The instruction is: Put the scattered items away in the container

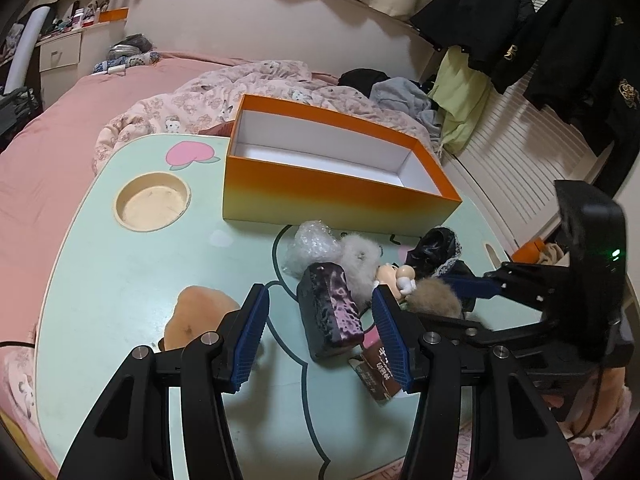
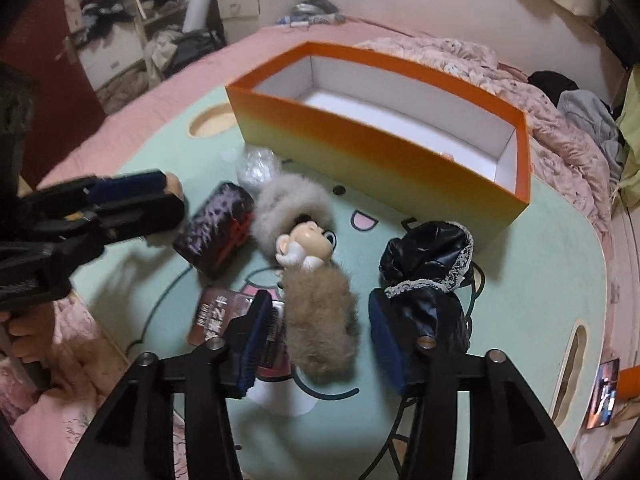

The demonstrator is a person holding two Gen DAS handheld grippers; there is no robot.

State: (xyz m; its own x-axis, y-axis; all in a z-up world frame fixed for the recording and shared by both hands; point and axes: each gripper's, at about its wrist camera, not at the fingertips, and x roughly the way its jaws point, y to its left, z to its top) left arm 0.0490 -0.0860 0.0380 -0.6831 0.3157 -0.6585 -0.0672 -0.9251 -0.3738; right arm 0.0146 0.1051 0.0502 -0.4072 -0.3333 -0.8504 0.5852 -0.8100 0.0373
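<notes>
The orange box (image 1: 340, 196) stands open and empty at the far side of the mint-green bench (image 1: 120, 272), its white inside bare. In front of it the scattered items lie in a loose cluster on the bench. A wad of bubble wrap (image 1: 312, 246) sits nearest the box, touching a grey fur piece (image 1: 362, 264). A dark purple-patterned case (image 1: 332, 312) lies just in front of these. A small doll (image 2: 306, 244) lies between the grey fur and a tan fur pom (image 2: 320, 320), and a brown snack packet (image 2: 218, 316) lies flat beside the pom. To the right, a black glossy garment with white lace trim (image 2: 430, 264) is bunched up close to the box's corner. A tan flat piece (image 1: 198, 316) lies apart on the left of the bench, below the round cup recess (image 1: 152, 202).

The left hand-held gripper (image 1: 320, 336) has its jaws apart, with nothing pressed between the 2 blue pads; the purple case shows in the gap. The right hand-held gripper (image 2: 320, 344) hangs over the tan fur pom with jaws apart; the pom sits between the pads, which do not squeeze it. A hand (image 2: 24, 340) grips the left tool's handle.
</notes>
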